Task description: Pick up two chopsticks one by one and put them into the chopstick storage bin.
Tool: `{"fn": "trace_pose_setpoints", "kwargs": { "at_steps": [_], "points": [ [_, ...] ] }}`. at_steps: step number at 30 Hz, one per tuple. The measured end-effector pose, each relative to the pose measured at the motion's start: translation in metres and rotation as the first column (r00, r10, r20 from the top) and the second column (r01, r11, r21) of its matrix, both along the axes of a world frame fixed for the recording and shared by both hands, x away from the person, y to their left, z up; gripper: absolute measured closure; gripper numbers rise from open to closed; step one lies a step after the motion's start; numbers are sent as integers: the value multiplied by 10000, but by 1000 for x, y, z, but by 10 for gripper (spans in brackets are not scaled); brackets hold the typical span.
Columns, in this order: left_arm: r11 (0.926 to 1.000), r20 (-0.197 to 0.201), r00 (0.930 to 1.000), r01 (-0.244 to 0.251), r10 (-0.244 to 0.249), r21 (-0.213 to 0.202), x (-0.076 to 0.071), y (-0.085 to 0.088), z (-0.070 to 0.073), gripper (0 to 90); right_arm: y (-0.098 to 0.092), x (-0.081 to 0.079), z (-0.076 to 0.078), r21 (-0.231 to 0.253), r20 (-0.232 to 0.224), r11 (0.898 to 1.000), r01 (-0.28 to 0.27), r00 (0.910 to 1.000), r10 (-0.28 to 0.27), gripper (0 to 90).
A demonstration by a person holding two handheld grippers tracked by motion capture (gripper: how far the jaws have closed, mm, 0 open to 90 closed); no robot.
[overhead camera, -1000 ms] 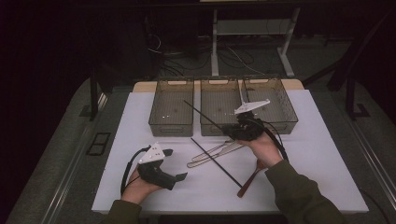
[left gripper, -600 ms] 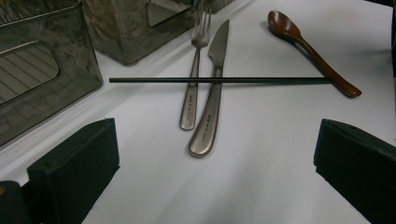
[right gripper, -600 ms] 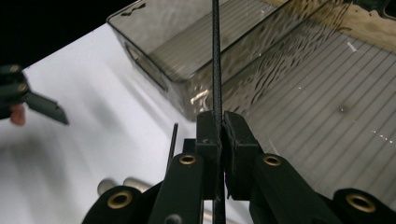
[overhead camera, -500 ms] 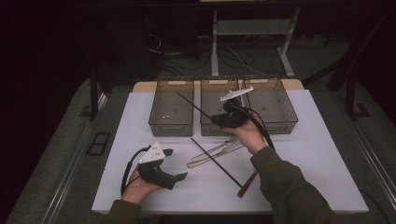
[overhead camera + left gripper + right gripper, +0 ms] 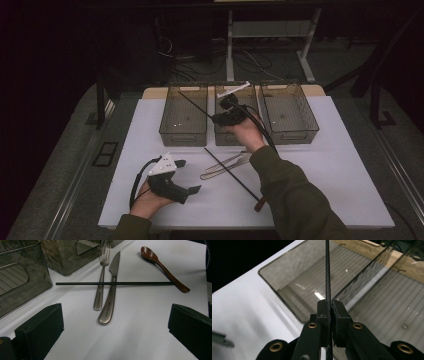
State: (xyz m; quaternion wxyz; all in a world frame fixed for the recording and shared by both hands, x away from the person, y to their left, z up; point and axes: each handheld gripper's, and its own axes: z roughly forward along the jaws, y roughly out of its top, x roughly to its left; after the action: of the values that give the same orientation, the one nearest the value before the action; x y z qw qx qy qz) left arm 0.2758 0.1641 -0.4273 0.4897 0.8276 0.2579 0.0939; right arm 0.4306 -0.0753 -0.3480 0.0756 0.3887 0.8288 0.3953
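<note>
Dark room; grey floor (image 5: 65,165); cables (image 5: 250,57) beneath far desk frame (image 5: 270,30).

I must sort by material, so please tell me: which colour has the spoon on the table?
The spoon is reddish-brown and looks like wood; the left gripper view shows it best.

Open white table (image 5: 150,130) lies left of the cutlery, while the three bins (image 5: 183,116) wall off the far edge and fork (image 5: 101,277), knife (image 5: 110,290), chopstick (image 5: 112,283) clutter the middle.
</note>
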Motion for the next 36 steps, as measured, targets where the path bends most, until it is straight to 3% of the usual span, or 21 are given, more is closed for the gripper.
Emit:
{"fn": "trace_pose_setpoints", "kwargs": {
  "at_steps": [8, 19, 29, 36],
  "points": [
    [10000, 33, 10000, 32, -32, -24, 0, 0, 1, 0, 31, 17, -4, -390, -148, 9991, 150, 9998, -155, 845],
    [10000, 30, 10000, 71, -71, -58, 0, 1, 1, 0, 55, 37, -14, -786, -483, 9950, 613, 9967, -652, 844],
    [9999, 33, 9999, 134, -134, -76, 0, 0, 1, 0, 69, 42, -23, -982, -725, 9933, 611, 9950, -683, 843],
    [9999, 14, 9999, 133, -133, -67, 0, 0, 1, 0, 72, 40, -25, -863, -940, 9947, 554, 9936, -635, 834]
  ]
}}
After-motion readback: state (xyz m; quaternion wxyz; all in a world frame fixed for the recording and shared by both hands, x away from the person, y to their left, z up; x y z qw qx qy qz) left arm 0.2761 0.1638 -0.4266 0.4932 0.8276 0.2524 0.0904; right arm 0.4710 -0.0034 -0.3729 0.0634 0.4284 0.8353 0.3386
